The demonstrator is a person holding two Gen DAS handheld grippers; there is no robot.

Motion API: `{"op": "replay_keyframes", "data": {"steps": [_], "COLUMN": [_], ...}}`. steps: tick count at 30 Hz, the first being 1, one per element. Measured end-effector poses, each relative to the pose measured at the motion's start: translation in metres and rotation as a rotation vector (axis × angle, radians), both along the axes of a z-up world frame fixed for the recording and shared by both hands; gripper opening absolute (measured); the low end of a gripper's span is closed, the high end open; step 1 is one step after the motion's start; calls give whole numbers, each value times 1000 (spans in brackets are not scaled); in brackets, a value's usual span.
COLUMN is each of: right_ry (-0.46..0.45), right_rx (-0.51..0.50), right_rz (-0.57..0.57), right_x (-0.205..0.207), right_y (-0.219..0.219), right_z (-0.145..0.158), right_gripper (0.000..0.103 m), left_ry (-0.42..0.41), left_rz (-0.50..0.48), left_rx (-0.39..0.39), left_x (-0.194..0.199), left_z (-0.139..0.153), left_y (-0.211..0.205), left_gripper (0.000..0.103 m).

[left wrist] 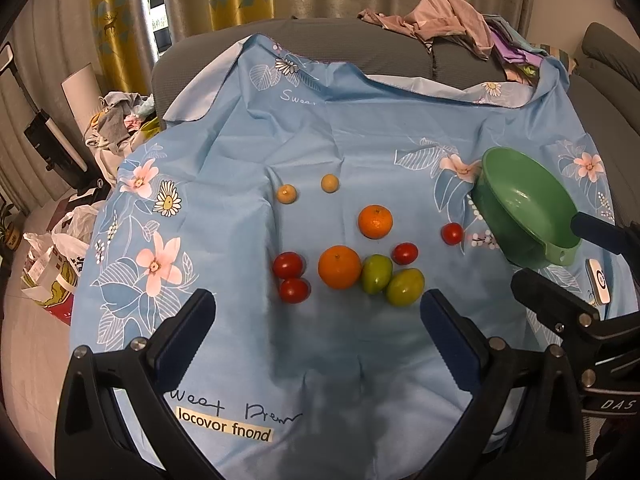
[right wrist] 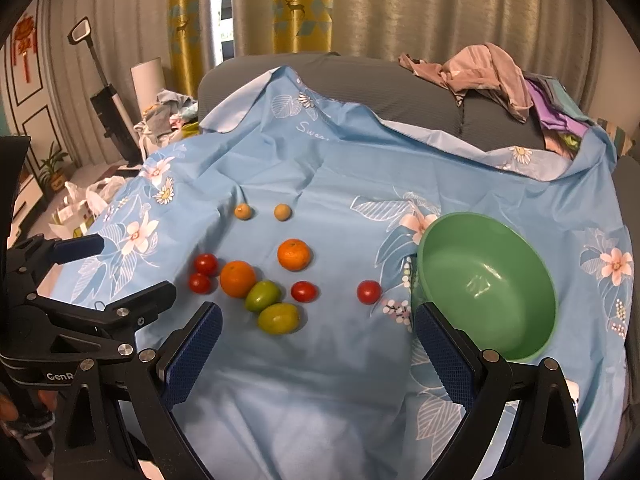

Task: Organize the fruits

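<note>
Nearest the left wrist lens, the left gripper [left wrist: 316, 320] is spreading its two black fingers with blue ribbed pads [left wrist: 182, 336] wide apart, released and grasping nothing, above the light-blue flowered cloth [left wrist: 320, 360] that is draping over a grey sofa [left wrist: 360, 48]. Just beyond its fingertips, the fruits are lying loose on the cloth: a large orange [left wrist: 339, 267] is sitting between a pair of round red tomatoes [left wrist: 288, 265] [left wrist: 294, 290] on its left and two green oval fruits [left wrist: 377, 273] [left wrist: 405, 286] on its right, the green ones touching each other. A smaller orange [left wrist: 375, 221] is resting farther back, with two small tan round fruits [left wrist: 287, 194] [left wrist: 330, 183] lying beyond it. Two more red tomatoes [left wrist: 405, 253] [left wrist: 452, 233] are sitting to the right, the farther one near the green plastic bowl [left wrist: 520, 200], which is holding no fruit.

From the right wrist view, the right gripper [right wrist: 318, 340] is likewise standing open with nothing between its blue pads [right wrist: 192, 356], hovering over bare cloth; its right finger is overlapping the near rim of the green bowl [right wrist: 488, 280], though I cannot tell whether they are touching. A heap of pink and purple clothes [right wrist: 492, 72] is lying on the sofa back, and yellow-and-grey curtains [right wrist: 304, 4] are hanging behind.
</note>
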State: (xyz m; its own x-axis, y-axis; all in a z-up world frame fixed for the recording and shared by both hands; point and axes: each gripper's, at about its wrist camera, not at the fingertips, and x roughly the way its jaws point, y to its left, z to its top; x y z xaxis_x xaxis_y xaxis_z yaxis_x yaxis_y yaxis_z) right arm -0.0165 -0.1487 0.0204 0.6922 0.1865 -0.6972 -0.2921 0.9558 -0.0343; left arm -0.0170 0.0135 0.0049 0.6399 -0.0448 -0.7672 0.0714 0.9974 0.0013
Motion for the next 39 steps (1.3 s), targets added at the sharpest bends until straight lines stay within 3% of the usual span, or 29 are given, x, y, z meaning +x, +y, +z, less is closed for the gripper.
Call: {"op": "replay_keyframes", "data": {"steps": [31,39], "right_ry": [2,40], "right_rx": [-1,64], "right_rz": [0,8], "right_x": [0,0], "right_y": [0,-12], "right_z": [0,-18], "right_gripper": [98,98], "left_ry": [6,71], "left_rz": [-10,-10], "left_rx": [-1,-149], "left_x": [0,7], "left_z": [-3,-27], "left_y": [0,27], "left_gripper": [103,103]}}
